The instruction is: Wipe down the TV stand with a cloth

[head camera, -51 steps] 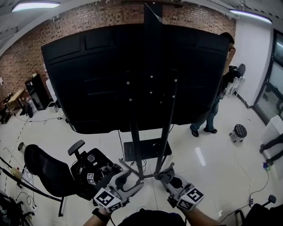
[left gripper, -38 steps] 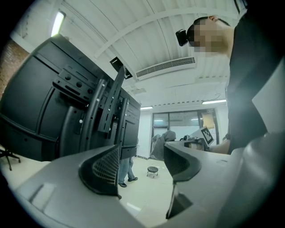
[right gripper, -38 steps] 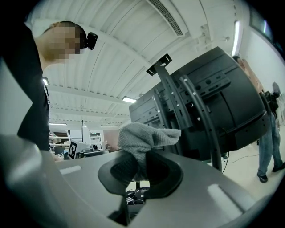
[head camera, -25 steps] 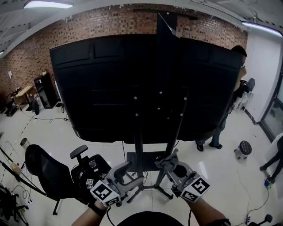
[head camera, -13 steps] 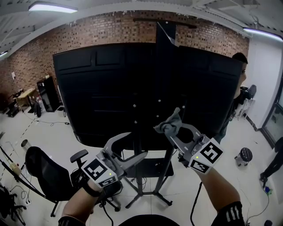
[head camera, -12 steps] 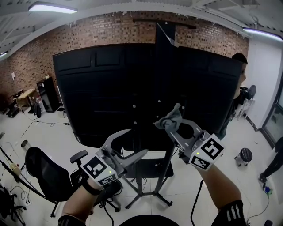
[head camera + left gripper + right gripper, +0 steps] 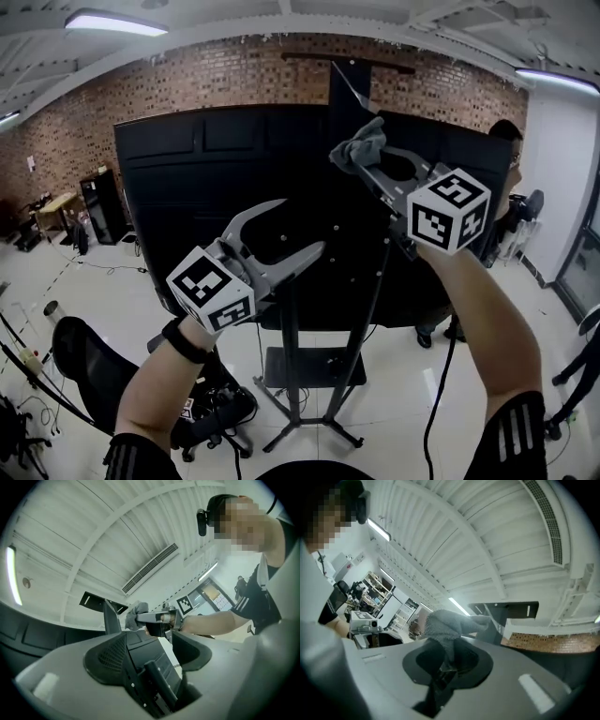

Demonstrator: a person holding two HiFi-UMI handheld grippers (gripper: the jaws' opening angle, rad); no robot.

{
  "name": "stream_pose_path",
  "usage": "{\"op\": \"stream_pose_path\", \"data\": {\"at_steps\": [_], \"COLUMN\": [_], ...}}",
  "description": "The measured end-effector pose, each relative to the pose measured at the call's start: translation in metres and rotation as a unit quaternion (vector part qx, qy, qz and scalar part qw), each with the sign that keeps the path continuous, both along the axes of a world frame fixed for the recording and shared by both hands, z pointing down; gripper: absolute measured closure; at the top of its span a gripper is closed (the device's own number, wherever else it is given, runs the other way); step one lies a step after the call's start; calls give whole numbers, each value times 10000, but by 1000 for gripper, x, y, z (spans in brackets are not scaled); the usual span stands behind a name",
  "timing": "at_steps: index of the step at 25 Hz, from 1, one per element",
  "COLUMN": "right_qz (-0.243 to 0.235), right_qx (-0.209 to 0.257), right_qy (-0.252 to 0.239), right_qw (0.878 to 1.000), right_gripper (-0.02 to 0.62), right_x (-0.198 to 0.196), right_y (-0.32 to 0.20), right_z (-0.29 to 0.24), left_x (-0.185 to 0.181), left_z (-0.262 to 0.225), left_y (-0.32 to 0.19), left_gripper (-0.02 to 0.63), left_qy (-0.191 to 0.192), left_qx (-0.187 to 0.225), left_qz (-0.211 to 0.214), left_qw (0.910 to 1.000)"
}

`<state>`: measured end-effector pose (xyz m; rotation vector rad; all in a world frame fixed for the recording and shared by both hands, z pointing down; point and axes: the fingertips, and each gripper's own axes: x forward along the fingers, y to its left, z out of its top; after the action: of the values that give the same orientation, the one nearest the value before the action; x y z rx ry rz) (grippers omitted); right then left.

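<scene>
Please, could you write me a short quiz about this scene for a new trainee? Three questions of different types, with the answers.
1. True or false: the left gripper holds the cloth.
2. At which height of the TV stand is the right gripper? A) low down B) halfway C) near the top
3. Fill in: the wall behind the TV is made of ____.
Key: 1 false; 2 C; 3 brick.

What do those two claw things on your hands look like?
Both are grey plastic. The left claw and right claw each have two long curved fingers, and each carries a white cube printed with black square markers. The person wears a black wristband and black sleeves with white stripes.
</scene>
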<state>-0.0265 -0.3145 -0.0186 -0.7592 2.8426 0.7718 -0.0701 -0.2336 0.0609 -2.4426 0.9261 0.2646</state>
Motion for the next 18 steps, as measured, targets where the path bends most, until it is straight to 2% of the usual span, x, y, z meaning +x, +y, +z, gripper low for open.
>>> {"op": "stream_pose_path", "data": {"at_steps": [4,11,18], "right_qz": [350,1192,1830], "right_qx": [-95,316,537], "right_qy": [171,450,903], "right_qw": [9992,9913,9775], "right_gripper": [560,555,558], "right_x": [-7,-17,-30], "right_y": [-29,-72,-98], "right_z": [-42,-103,-121], "left_x": [1,0,5], "left_z": [-32,-75,-88], "left_y": [-12,-38,-46], "left_gripper": [275,275,278], "left_qy": [-57,-170,-100], "left_qx": [68,274,300], "left_qz": [-28,-208,-182], "left_qw": [10000,9993,9993]}}
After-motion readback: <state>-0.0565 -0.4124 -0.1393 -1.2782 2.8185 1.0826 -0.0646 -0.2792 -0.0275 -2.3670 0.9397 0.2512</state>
